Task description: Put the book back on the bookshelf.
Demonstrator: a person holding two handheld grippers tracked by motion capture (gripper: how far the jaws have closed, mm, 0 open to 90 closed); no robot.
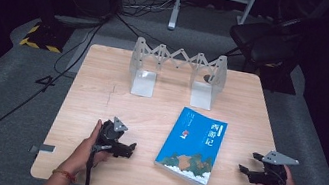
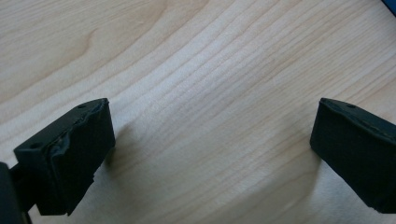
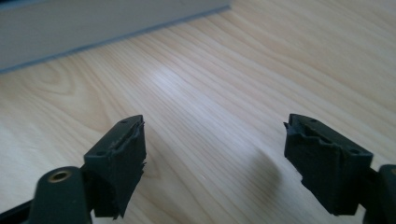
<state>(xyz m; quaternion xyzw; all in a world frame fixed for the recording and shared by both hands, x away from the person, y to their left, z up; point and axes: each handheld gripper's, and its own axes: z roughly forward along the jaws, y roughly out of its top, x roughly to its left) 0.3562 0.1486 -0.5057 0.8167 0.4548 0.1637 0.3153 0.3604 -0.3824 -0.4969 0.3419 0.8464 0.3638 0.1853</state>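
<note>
Wooden table (image 1: 102,87): bearing blue book (image 1: 192,145), flat, cover up, near front edge, between both grippers and apart from each. Folding metal bookstand (image 1: 176,71): upright at far side, well beyond book, slots vacant.

Left gripper (image 1: 129,147): low over table left of book, jaws wide apart, nothing between. Right gripper (image 1: 247,170): right of book, jaws likewise wide, nothing held; book's page edge (image 3: 93,28) ahead.

Step, by judgement: approach, before any grasp. Next move: closing in on book's edges, lifting, standing upright for rack.
</note>
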